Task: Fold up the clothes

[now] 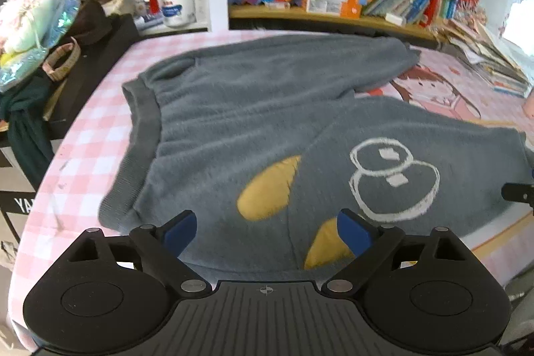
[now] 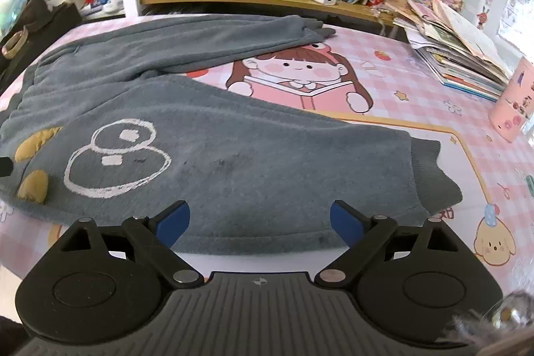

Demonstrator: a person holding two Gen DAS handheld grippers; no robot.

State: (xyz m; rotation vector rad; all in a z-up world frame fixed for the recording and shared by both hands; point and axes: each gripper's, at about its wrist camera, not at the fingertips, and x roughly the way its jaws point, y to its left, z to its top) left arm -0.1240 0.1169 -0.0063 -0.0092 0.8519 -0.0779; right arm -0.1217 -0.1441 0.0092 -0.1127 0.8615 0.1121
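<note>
Two open claws (image 1: 267, 231) (image 2: 260, 224), one grey trousers (image 2: 233, 155)

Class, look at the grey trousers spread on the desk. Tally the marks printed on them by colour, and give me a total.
On the grey trousers:
Yellow patches: 2
White ring outlines: 2
White small blocks inside the rings: 2
Total: 6 marks

Two black claws, left claw (image 1: 267, 231) and right claw (image 2: 259, 224), blue-padded fingers (image 1: 180, 229), silver pivot screws, ribbed bases.
</note>
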